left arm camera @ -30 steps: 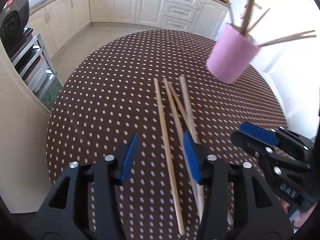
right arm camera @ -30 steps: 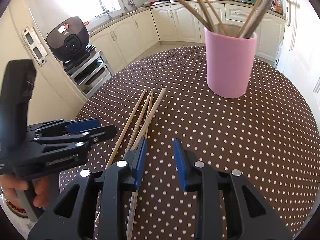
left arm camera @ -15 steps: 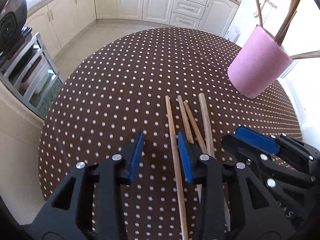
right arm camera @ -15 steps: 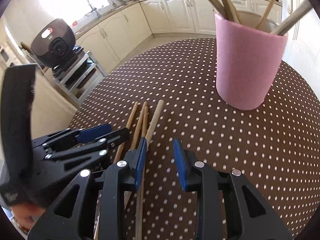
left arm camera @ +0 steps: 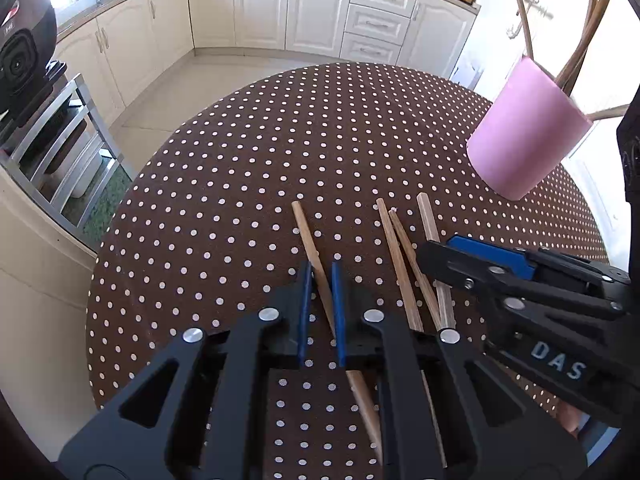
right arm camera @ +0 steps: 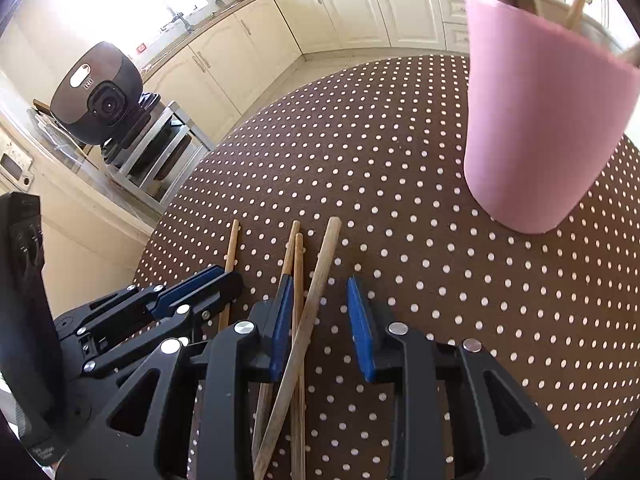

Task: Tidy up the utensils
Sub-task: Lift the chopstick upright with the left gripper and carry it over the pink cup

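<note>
So here's my left hand-held gripper [left arm camera: 320, 308], and its blue pads sit nearly together around one thin wooden chopstick [left arm camera: 308, 236], the one lying apart from the others. I reckon it's pinching that stick, though I can't say how firmly. It comes in low, tilted down at the brown polka-dot bench [left arm camera: 240, 168], with the stick running straight out ahead between the pads.

My right hand-held gripper [right arm camera: 320, 316] is spread wide, straddling the thicker pale wooden stick [right arm camera: 320, 276]. Two thinner wooden chopsticks [right arm camera: 298, 264] lie right at its left pad, one partly behind it. It also sits low and angled down, just beside the left one.

The tall pink cup [right arm camera: 536, 128] stands ahead and to the right of both, already holding several sticks. I'd guess that's where these go, since loose sticks on the bench make sense as the leftover pile.
</note>
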Action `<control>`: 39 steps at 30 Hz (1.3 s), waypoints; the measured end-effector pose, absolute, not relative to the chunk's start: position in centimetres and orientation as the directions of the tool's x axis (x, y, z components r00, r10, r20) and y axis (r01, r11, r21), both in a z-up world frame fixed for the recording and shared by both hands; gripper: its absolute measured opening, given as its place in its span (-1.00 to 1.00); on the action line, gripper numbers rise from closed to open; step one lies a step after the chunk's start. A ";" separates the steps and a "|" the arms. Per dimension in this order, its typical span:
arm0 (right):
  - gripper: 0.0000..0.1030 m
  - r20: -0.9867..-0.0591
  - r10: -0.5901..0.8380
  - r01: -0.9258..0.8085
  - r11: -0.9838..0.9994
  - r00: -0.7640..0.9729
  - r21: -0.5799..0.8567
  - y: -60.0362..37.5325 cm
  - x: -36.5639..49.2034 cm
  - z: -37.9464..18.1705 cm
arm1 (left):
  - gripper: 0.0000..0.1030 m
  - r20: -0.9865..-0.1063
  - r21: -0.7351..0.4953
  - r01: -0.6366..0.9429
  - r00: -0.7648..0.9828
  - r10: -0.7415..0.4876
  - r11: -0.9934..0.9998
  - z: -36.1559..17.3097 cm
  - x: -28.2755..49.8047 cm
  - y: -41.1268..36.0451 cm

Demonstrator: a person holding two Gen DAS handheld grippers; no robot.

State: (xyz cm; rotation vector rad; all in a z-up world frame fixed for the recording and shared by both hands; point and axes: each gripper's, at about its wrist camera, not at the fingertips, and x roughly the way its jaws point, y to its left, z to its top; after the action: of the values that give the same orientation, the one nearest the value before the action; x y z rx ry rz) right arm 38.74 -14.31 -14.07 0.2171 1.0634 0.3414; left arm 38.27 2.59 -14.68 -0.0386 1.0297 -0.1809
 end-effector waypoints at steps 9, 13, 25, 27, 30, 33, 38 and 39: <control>-0.89 -0.798 0.405 -0.164 0.914 0.447 0.372 -14.1 38.2 -13.6 | -0.89 -0.842 -0.208 0.093 0.489 -0.227 0.974 -14.4 37.6 4.4; -0.89 -0.785 0.417 -0.180 0.908 0.458 0.377 -14.7 37.0 -12.4 | -0.89 -0.835 -0.205 0.097 0.503 -0.225 0.974 -13.4 36.6 4.2; -0.89 -0.715 0.463 -0.261 0.886 0.524 0.383 -15.9 31.3 -6.6 | -0.89 -0.758 -0.211 0.144 0.600 -0.254 0.967 -7.0 31.2 4.4; -0.89 -0.696 0.478 -0.274 0.878 0.536 0.393 -16.3 30.1 -5.3 | -0.89 -0.741 -0.212 0.154 0.618 -0.261 0.965 -5.8 30.2 4.4; -0.89 -0.675 0.475 -0.294 0.880 0.565 0.373 -16.4 28.6 -3.5 | -0.89 -0.721 -0.231 0.162 0.634 -0.280 0.960 -4.4 29.0 4.5; -0.89 -0.654 0.475 -0.307 0.880 0.588 0.363 -16.5 27.3 -1.8 | -0.89 -0.704 -0.222 0.168 0.654 -0.277 0.960 -3.3 27.7 4.3; -0.89 -0.624 0.450 -0.326 0.893 0.639 0.310 -17.0 25.7 0.3 | -0.89 -0.682 -0.223 0.177 0.674 -0.284 0.958 -1.6 26.3 3.9; -0.89 -0.616 0.442 -0.327 0.897 0.652 0.297 -17.0 25.3 0.7 | -0.89 -0.679 -0.220 0.178 0.678 -0.282 0.959 -1.4 26.2 3.9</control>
State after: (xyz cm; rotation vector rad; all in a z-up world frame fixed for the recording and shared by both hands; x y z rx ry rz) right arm 25.26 -17.03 0.74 0.1643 0.7417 0.4387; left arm 26.18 3.92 -1.41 -0.1405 0.7843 -0.2590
